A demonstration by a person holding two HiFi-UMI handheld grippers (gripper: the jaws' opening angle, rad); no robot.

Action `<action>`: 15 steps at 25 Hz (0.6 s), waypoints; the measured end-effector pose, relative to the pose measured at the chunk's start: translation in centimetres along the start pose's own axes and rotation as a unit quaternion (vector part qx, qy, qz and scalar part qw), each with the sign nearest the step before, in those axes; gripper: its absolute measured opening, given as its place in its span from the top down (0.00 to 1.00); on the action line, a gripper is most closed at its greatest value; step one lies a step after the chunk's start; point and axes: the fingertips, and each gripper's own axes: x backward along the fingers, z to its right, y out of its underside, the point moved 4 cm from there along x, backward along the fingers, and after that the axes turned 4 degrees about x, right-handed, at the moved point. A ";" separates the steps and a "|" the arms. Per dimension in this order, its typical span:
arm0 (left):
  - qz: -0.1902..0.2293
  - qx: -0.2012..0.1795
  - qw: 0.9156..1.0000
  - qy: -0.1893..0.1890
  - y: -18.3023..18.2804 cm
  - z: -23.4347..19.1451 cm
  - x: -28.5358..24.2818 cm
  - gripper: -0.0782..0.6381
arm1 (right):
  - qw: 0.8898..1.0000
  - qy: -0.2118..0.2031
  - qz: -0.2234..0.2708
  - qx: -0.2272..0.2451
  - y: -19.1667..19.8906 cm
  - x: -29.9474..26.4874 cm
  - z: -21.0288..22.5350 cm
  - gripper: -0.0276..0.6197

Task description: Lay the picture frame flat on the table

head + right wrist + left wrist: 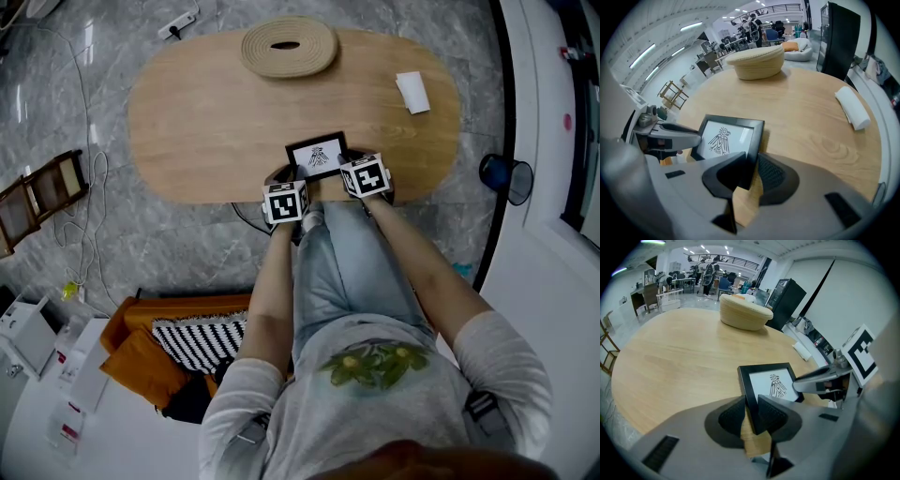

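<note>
A black picture frame (317,156) with a bird print faces up at the near edge of the oval wooden table (206,122), close to flat. Whether it touches the tabletop I cannot tell. My left gripper (298,180) is shut on the frame's left edge, and the pads clamp the black border (751,399) in the left gripper view. My right gripper (345,169) is shut on the right edge, with the border (752,157) pinched between its pads. Each gripper view shows the print (777,385) (723,139) and the other gripper's jaw (820,378) (670,133) beside it.
A round woven basket (289,46) sits at the table's far side. A folded white cloth (412,92) lies at the far right. A blue bin (506,176) stands on the floor to the right. The person's legs are under the near edge.
</note>
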 end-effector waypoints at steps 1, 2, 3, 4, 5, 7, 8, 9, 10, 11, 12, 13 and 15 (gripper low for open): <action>0.000 -0.001 1.000 0.000 0.0 0.0 -0.1 0.76 | 1.000 0.001 0.000 0.000 0.0 -0.1 0.1 0.82; -0.001 -0.001 1.000 0.001 0.1 0.0 -0.3 0.76 | 1.000 0.001 0.001 0.000 0.1 -0.2 0.1 0.82; -0.002 -0.002 1.000 0.001 0.2 -0.1 -0.4 0.76 | 1.000 0.002 0.000 -0.001 0.2 -0.3 0.2 0.82; -0.003 -0.004 1.000 0.001 0.2 -0.1 -0.5 0.76 | 1.000 0.003 -0.002 -0.003 0.3 -0.4 0.2 0.82; -0.004 -0.005 1.000 0.001 0.2 -0.1 -0.7 0.76 | 1.000 0.004 -0.005 -0.005 0.5 -0.4 0.3 0.82; -0.006 -0.008 1.000 -0.002 0.3 -0.1 -0.7 0.76 | 1.000 0.004 -0.006 -0.004 0.7 -0.6 0.2 0.82; -0.008 -0.010 1.000 -0.005 0.3 -0.1 -0.7 0.76 | 1.000 0.002 -0.004 -0.002 0.7 -0.7 0.2 0.82; -0.009 -0.010 1.000 -0.006 0.4 -0.1 -0.8 0.75 | 1.000 0.001 -0.004 -0.001 0.8 -0.8 0.1 0.82; -0.010 -0.009 1.000 -0.006 0.6 -0.2 -0.9 0.75 | 1.000 0.001 -0.005 -0.001 0.9 -0.9 0.1 0.82; -0.012 -0.007 1.000 -0.005 0.8 -0.3 -1.2 0.75 | 1.000 0.000 -0.004 -0.001 0.9 -0.9 0.1 0.82; -0.013 -0.005 1.000 -0.004 0.9 -0.4 -1.3 0.75 | 1.000 -0.002 -0.002 -0.001 0.8 -1.0 0.1 0.82; -0.015 -0.005 1.000 -0.005 1.0 -0.5 -1.4 0.75 | 1.000 -0.004 -0.001 0.000 0.8 -1.0 0.1 0.82; -0.018 -0.006 1.000 -0.007 1.1 -0.6 -1.5 0.75 | 1.000 -0.007 -0.001 -0.001 0.8 -1.1 0.2 0.82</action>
